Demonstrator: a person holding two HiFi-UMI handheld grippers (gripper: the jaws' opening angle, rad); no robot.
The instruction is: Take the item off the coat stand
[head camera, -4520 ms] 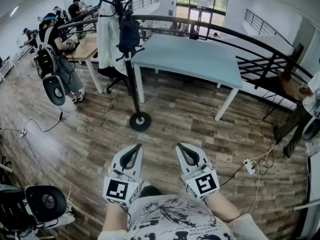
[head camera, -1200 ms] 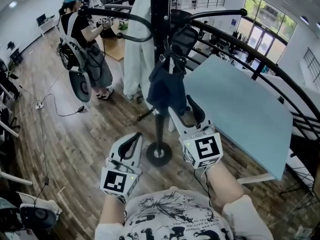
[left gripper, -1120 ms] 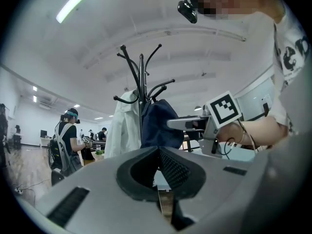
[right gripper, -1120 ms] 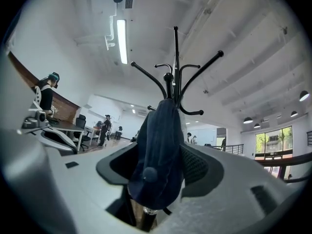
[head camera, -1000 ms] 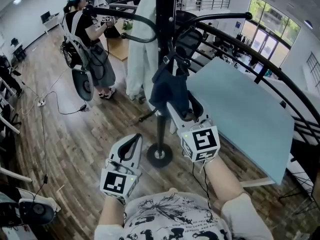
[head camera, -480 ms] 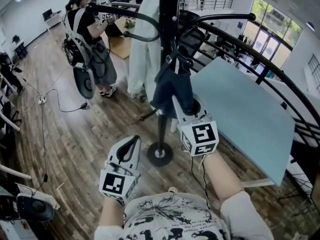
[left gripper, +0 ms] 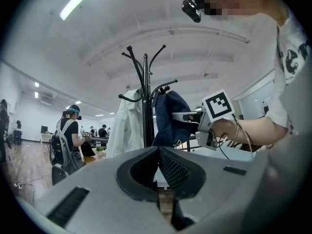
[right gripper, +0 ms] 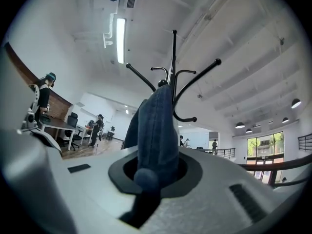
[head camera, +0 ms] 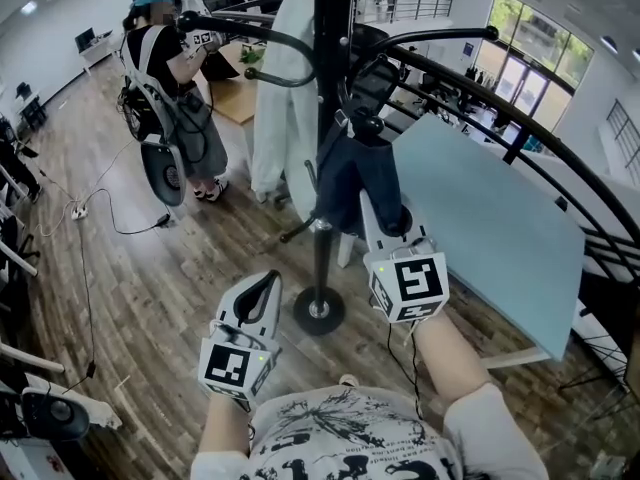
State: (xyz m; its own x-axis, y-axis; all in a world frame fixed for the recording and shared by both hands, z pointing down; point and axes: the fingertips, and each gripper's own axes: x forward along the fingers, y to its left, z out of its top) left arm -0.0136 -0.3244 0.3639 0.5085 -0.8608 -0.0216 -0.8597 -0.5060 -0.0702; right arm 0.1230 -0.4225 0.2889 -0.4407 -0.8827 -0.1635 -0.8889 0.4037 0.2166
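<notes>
A dark blue fabric item (head camera: 352, 173) hangs from a hook of the black coat stand (head camera: 329, 78). My right gripper (head camera: 386, 214) is raised to the item's lower edge. Its jaws are closing, and the pads pinch the blue cloth (right gripper: 155, 130) between them. The stand's curved hooks (right gripper: 173, 62) rise behind the cloth. My left gripper (head camera: 267, 282) hangs lower, left of the stand's round base (head camera: 319, 311), shut and holding nothing. In the left gripper view its jaws (left gripper: 159, 152) meet, and beyond them are the item (left gripper: 170, 118) and the right gripper (left gripper: 179, 116).
A white coat (head camera: 284, 98) hangs on the stand's left side. A light blue table (head camera: 490, 218) stands to the right, with a black railing (head camera: 560, 158) behind it. A person with a backpack (head camera: 165, 78) stands at the back left. Cables (head camera: 90, 218) lie on the wooden floor.
The right gripper rose to the blue item and its jaws closed on the lower edge. The left gripper stayed low.
</notes>
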